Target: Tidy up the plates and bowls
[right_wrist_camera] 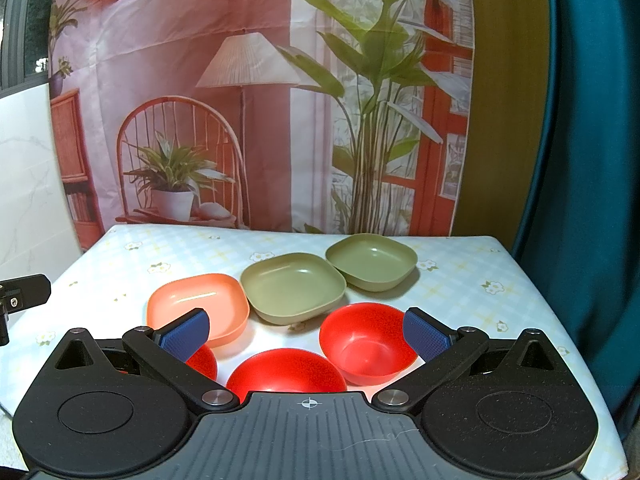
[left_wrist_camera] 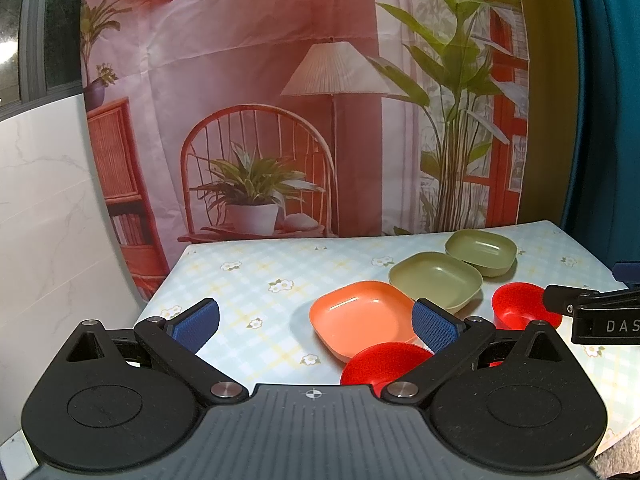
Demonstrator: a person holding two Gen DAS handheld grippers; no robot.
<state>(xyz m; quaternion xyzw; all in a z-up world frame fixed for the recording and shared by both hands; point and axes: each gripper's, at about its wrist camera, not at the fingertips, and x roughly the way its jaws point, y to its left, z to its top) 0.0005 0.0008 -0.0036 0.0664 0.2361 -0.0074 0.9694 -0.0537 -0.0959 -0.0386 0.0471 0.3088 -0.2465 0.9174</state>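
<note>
An orange square plate lies on the table beside two olive green square plates, also in the left wrist view. Three red bowls sit nearer: one on the right, one in the middle, one partly hidden behind the left finger. In the left wrist view two red bowls show. My right gripper is open and empty above the red bowls. My left gripper is open and empty left of the plates.
The table has a light blue checked cloth with flowers. A printed backdrop hangs behind it. A teal curtain is at the right, a white marble panel at the left. The table's right edge is near.
</note>
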